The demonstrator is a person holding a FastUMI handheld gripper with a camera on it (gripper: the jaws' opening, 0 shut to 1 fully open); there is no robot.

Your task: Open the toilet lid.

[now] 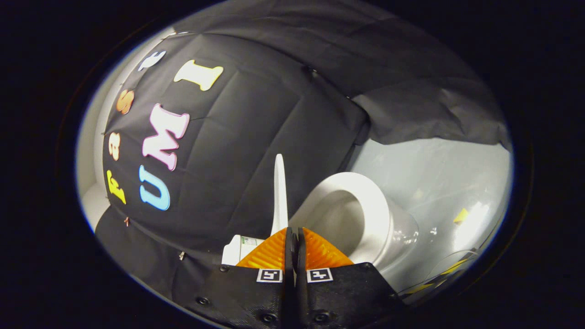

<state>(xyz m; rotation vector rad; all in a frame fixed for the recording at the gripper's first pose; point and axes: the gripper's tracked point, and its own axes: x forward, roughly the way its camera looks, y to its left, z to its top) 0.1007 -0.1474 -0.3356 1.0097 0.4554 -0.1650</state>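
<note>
Just ahead of the gripper, the toilet lid stands raised and edge-on, a thin white panel rising from between the orange fingers. The fingers are drawn nearly together with only a narrow slit between them; whether they pinch the lid's lower edge cannot be told, since the fingers hide the contact. Beside the lid lies the open toilet seat and its bowl. Judged from its look, the lid is a stiff, light, smooth plastic panel that pivots on a rear hinge; its glossy face may slip, so the thin free rim offers the surest hold.
</note>
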